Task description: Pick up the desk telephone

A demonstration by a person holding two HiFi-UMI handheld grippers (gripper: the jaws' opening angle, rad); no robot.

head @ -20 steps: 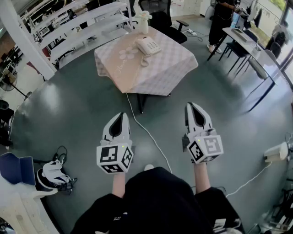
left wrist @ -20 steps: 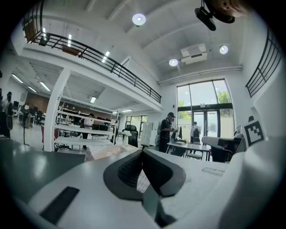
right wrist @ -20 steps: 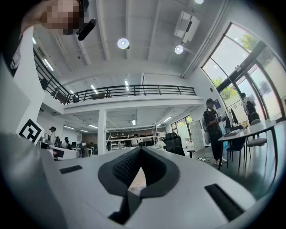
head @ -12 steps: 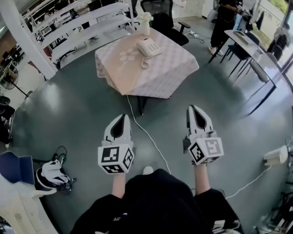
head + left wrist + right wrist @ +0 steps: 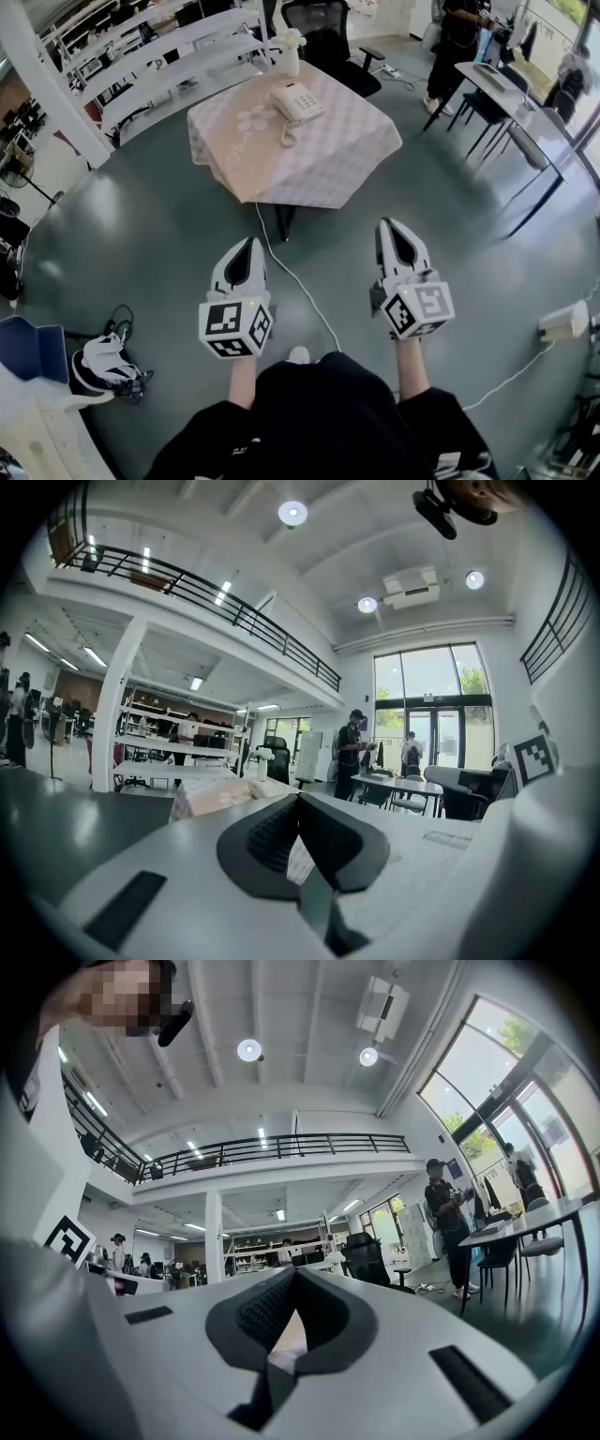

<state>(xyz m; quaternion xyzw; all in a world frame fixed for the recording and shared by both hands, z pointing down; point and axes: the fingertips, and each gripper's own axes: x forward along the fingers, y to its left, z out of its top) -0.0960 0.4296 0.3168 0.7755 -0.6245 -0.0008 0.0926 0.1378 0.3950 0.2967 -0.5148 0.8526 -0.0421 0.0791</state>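
The white desk telephone (image 5: pixel 296 101) lies on a table (image 5: pixel 319 164) covered with a pale checked cloth, far ahead in the head view, with a white vase (image 5: pixel 290 56) behind it. Both grippers are held level over the grey floor, well short of the table. My left gripper (image 5: pixel 251 242) is shut and empty. The right gripper (image 5: pixel 392 225) is also shut with nothing in it. In the left gripper view the closed left gripper (image 5: pixel 298 797) points at the table (image 5: pixel 214 795). The right gripper view shows the shut right gripper (image 5: pixel 292 1275) aimed the same way.
A white cable (image 5: pixel 298 281) runs across the floor from under the table toward my feet. A black office chair (image 5: pixel 328 28) stands behind the table. At right are a desk (image 5: pixel 511 84) and a standing person (image 5: pixel 457 37). Shelving (image 5: pixel 169 56) lines the back left; shoes (image 5: pixel 103 361) lie at left.
The table and telephone have drifted slightly lower and leftward in the head view as the person steps forward. Both grippers stay shut and side by side.
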